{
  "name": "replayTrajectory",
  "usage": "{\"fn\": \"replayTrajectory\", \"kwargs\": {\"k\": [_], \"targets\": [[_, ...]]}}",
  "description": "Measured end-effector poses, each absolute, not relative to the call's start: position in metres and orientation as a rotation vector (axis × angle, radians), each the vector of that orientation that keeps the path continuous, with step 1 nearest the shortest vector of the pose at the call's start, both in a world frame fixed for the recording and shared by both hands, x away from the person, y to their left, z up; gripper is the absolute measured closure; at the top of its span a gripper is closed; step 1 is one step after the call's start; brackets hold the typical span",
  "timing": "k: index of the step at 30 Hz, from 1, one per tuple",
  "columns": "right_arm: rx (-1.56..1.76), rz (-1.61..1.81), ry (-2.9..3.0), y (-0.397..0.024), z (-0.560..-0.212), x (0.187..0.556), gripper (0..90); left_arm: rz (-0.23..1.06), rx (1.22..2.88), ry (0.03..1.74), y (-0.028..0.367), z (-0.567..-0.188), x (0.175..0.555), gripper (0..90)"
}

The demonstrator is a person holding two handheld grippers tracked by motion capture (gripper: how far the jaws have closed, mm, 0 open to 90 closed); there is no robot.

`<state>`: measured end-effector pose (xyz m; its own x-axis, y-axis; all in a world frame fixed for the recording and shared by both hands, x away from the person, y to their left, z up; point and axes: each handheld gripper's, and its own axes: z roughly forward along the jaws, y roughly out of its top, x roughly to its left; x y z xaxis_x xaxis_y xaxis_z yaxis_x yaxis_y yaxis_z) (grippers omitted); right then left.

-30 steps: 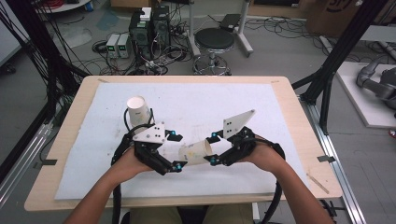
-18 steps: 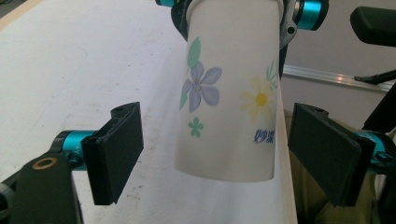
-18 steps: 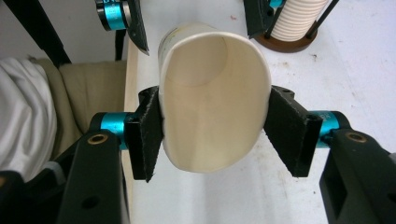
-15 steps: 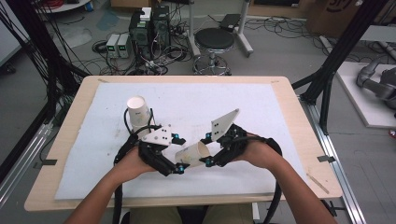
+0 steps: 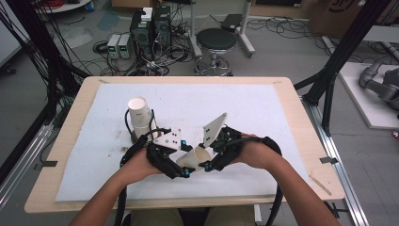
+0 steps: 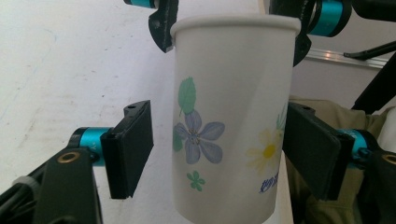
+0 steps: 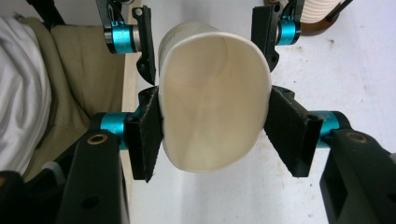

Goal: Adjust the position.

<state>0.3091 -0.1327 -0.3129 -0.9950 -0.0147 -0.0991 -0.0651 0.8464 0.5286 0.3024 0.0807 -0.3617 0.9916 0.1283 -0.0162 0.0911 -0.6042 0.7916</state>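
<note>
High view: wooden surface (image 5: 301, 136) covered by a white mat (image 5: 263, 113). Both hands low at the near-centre of the mat. Left gripper (image 5: 181, 165) and right gripper (image 5: 208, 160) meet at 1 paper cup (image 5: 194, 157), lying tipped on its side between them, off the mat. A stack of paper cups (image 5: 139, 117) stands upright on a brown base just behind the left gripper, well apart from the held cup. Grey three-cornered plates sit on top of each gripper. Floor behind the surface: a black stool (image 5: 215, 42), grey electronics boxes (image 5: 120, 45), loose cables.

Left gripper view: paper cup (image 6: 231, 121) fills the middle, white with a blue flower, green leaves and a yellow flower printed on the wall. Left gripper (image 6: 219, 154) fingers (image 6: 128, 149) stand spread either side of the cup wall; a clear gap on the left one, the right one close beside the wall, contact unclear. Right gripper's fingers show at the cup's rim, top of frame. White mat (image 6: 70, 70) behind.

Right gripper view: right gripper (image 7: 215, 137) fingers (image 7: 289, 135) pressed on the paper cup (image 7: 212, 107) at its mouth, rim squeezed into an oval, open interior facing the camera. Left gripper's fingers farther off flank the cup's far end. Stack of paper cups (image 7: 320, 11) at top right.
</note>
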Motion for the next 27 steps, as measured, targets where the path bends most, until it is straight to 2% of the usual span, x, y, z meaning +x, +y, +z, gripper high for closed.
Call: {"fn": "replayTrajectory", "kwargs": {"k": [13,18,27], "targets": [[-0.09,0.79,2.962,-0.125,-0.318,0.309,40.3,0.023,2.234,0.102,0.076,-0.367,0.301,38.2],[-0.097,0.813,2.964,-0.125,-0.317,0.31,39.4,0.017,2.211,0.114,0.078,-0.368,0.3,38.3],[0.096,1.166,2.886,-0.138,-0.309,0.314,23.7,0.041,2.102,0.194,0.094,-0.371,0.3,35.9]]}}
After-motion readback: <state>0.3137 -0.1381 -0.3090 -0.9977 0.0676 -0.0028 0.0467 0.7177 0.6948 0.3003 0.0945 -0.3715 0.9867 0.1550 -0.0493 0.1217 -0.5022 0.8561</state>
